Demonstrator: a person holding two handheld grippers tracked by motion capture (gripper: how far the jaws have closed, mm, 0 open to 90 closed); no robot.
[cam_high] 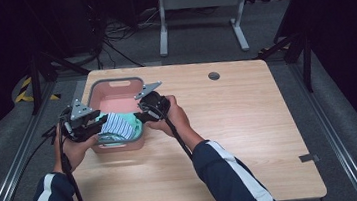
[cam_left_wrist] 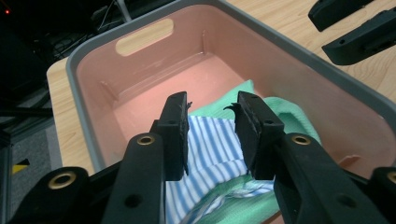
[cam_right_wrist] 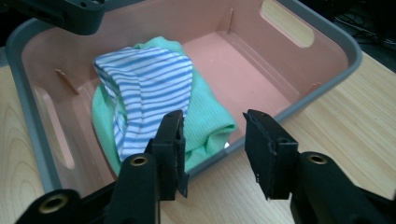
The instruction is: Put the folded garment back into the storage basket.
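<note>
One pink tub [cam_high: 113, 86] with a grey rim is sitting near the far left corner of one wooden table [cam_high: 249, 123]. Two cloths are lying in the tub, at its near end: one blue-and-white striped cloth [cam_right_wrist: 149, 88] is resting on top of one green cloth [cam_right_wrist: 208, 116]. Two black grippers are hanging over the tub, the left gripper [cam_left_wrist: 212, 133] and the right gripper [cam_right_wrist: 215, 149]. Two hands are holding them, one gripper each. One small round hole [cam_high: 213, 75] is showing near the table's far edge.

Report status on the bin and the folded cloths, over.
Left gripper open over striped cloth, nothing gripped. Right gripper open at pink bin rim. Striped cloth lies on green cloth inside bin. Nothing in the way.
</note>
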